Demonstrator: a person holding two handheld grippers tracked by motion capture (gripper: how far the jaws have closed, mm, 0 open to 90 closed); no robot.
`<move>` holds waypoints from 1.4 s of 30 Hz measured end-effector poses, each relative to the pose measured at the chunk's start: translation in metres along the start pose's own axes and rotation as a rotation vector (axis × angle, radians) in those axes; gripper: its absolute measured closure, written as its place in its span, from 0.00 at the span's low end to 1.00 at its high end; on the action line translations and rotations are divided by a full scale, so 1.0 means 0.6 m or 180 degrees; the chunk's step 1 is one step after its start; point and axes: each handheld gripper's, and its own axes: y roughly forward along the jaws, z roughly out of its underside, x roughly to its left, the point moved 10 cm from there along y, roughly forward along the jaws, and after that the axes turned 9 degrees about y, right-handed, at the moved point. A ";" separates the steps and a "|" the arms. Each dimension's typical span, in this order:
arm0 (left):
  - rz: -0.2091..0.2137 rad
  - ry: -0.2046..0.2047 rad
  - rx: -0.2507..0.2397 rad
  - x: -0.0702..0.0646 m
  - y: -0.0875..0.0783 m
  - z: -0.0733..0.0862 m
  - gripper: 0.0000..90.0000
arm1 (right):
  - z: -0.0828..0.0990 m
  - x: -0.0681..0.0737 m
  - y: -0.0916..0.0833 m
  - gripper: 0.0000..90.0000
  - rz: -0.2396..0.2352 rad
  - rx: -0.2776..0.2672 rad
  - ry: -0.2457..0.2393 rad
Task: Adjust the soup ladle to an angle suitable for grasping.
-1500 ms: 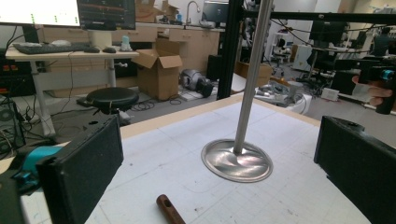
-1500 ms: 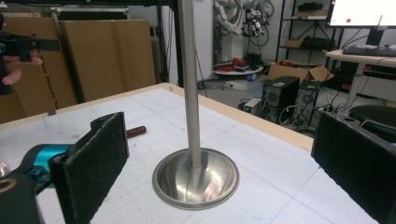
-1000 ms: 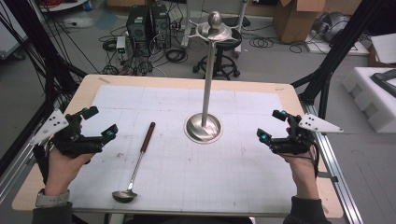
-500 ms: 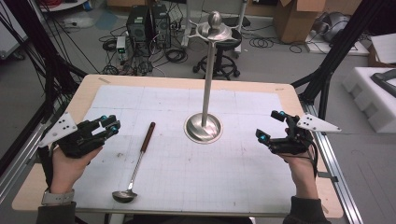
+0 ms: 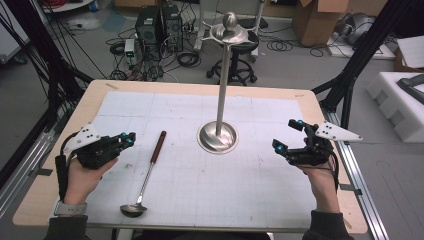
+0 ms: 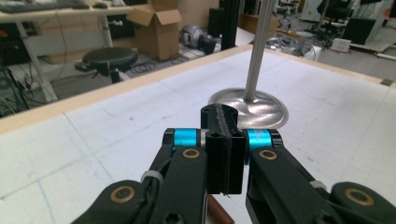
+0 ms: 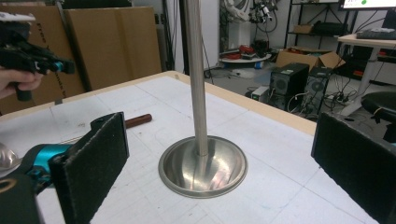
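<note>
A metal ladle (image 5: 148,175) lies on the white mat, its brown handle (image 5: 158,145) pointing away from me and its bowl (image 5: 132,210) near the front edge. My left gripper (image 5: 129,139) hovers just left of the handle. Its jaws have just been closing and now press together with nothing between them, as the left gripper view shows (image 6: 223,116); the handle's end (image 6: 219,214) peeks out below. A steel stand (image 5: 217,137) with a tall pole rises mid-table. My right gripper (image 5: 286,134) is open to the right of it, its pads (image 7: 93,163) wide apart and facing the stand's base (image 7: 203,168).
The white gridded mat (image 5: 200,185) covers a wooden table (image 5: 30,210). Beyond the far edge are computer towers (image 5: 157,25), cables, a stool and cardboard boxes. Black frame legs stand at both back corners.
The left gripper's jaws went from wide open to shut, and the left hand sank and shifted slightly right toward the ladle handle. The right hand stayed still.
</note>
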 end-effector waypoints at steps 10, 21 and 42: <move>0.0130 -0.0101 0.0390 -0.003 0.042 0.046 1.00 | 0.004 0.002 0.001 0.03 -0.0006 0.0035 0.0000; 0.0153 -0.0265 0.0750 0.009 0.082 0.097 1.00 | 0.012 0.004 -0.004 0.03 0.0006 0.0094 -0.0012; 0.0122 -0.0321 0.1233 0.020 0.126 0.157 1.00 | 0.030 -0.003 -0.033 0.03 0.0114 0.0159 0.0112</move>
